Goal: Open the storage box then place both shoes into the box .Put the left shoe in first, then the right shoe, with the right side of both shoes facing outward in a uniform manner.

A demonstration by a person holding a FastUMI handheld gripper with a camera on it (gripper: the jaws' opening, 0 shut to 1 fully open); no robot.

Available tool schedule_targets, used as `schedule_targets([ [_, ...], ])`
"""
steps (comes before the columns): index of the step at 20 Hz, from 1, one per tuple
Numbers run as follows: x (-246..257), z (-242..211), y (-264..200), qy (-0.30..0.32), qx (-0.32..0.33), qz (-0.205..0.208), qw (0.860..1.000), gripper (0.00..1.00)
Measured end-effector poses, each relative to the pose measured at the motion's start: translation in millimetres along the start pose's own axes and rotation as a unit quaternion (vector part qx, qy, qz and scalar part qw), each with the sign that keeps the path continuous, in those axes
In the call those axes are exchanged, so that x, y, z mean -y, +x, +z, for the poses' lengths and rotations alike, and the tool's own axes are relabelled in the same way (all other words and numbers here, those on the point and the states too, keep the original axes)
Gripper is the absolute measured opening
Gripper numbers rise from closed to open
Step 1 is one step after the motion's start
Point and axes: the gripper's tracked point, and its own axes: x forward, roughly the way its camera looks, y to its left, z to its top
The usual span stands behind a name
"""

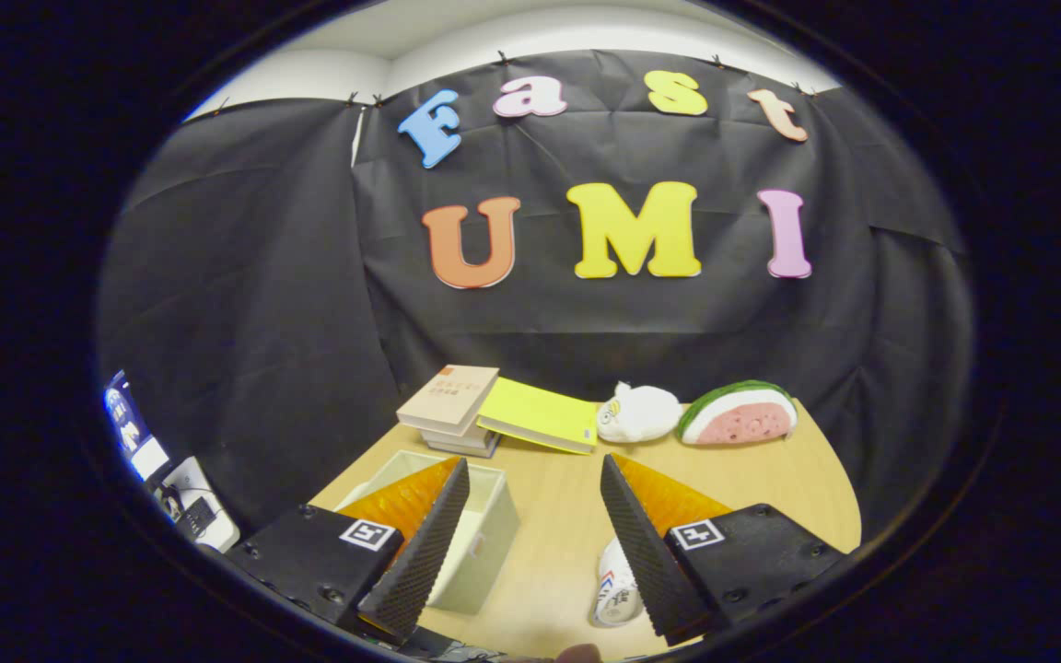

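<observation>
The gripper (535, 516) hangs open and empty over the storage box (480, 529) (probably light, stiff plastic), best pinched at its rim.

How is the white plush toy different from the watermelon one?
The white plush toy is plain white and rounded; the watermelon slice plush is green-rinded, pink inside and wedge-shaped, and looks wider. Both lie side by side at the table's far edge, beyond the open gripper.

A light wooden surface (567, 516) carries a pale open storage box (480, 543), a stack of books (450, 410), a yellow booklet (540, 414), a white plush toy (638, 412), a watermelon-slice cushion (738, 414) and a white shoe (618, 589)
</observation>
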Motion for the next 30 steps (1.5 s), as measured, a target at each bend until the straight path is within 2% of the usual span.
schedule_targets([
  [5,69,-43,-1,0.017,-0.037,-0.053,0.998,0.94],
  [9,98,-103,14,0.03,-0.101,-0.073,0.992,0.93],
  [13,109,-163,39,0.042,-0.177,-0.067,0.981,0.94],
  [17,120,-204,68,0.043,-0.239,-0.058,0.968,0.94],
  [21,125,-241,91,0.07,-0.314,-0.053,0.945,0.94],
  [24,132,-257,102,0.083,-0.348,-0.057,0.932,0.94],
  [30,139,-269,132,0.086,-0.379,-0.045,0.92,0.91],
])
